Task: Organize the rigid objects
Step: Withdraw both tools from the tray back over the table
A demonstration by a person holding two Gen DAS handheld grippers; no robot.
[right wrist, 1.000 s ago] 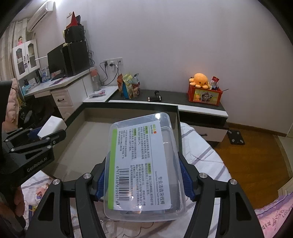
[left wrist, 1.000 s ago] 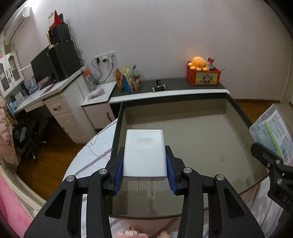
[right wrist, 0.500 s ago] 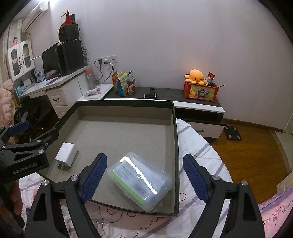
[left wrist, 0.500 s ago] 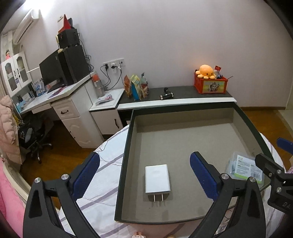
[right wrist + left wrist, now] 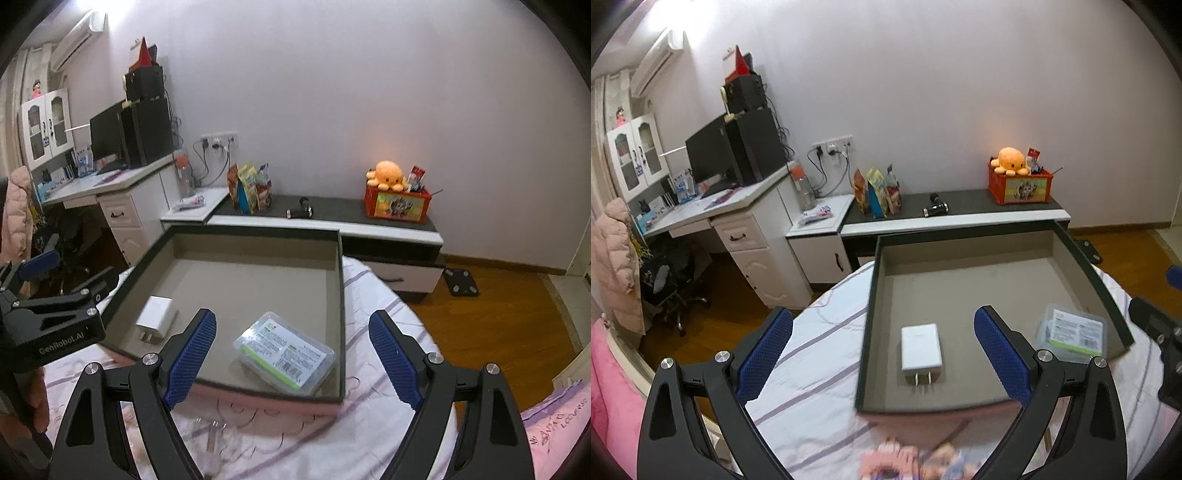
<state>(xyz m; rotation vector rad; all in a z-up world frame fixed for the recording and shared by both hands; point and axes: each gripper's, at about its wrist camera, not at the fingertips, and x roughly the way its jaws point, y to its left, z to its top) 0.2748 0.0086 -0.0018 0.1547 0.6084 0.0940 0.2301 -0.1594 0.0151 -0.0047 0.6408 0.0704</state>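
Note:
A dark-rimmed tray [image 5: 1082, 254] with a grey floor lies on the bed; it also shows in the right wrist view [image 5: 341, 295]. A white plug charger [image 5: 921, 348] lies in its near left part, prongs toward me, also in the right wrist view [image 5: 157, 314]. A clear plastic box with a green label [image 5: 286, 354] lies in the near right corner, also in the left wrist view [image 5: 1071, 330]. My left gripper [image 5: 882, 354] is open and empty, raised above the tray's near left edge. My right gripper [image 5: 291, 354] is open and empty above the box.
The striped bedsheet [image 5: 820, 354] surrounds the tray. Blurred pink items [image 5: 908, 461] lie at the near edge. A low cabinet [image 5: 332, 218] with snack bags, an orange box and an octopus plush stands by the wall. A white desk [image 5: 738, 221] stands at left.
Both grippers opened, dropping the charger and the plastic box into the tray, then pulled back and up. The objects now lie still on the tray floor.

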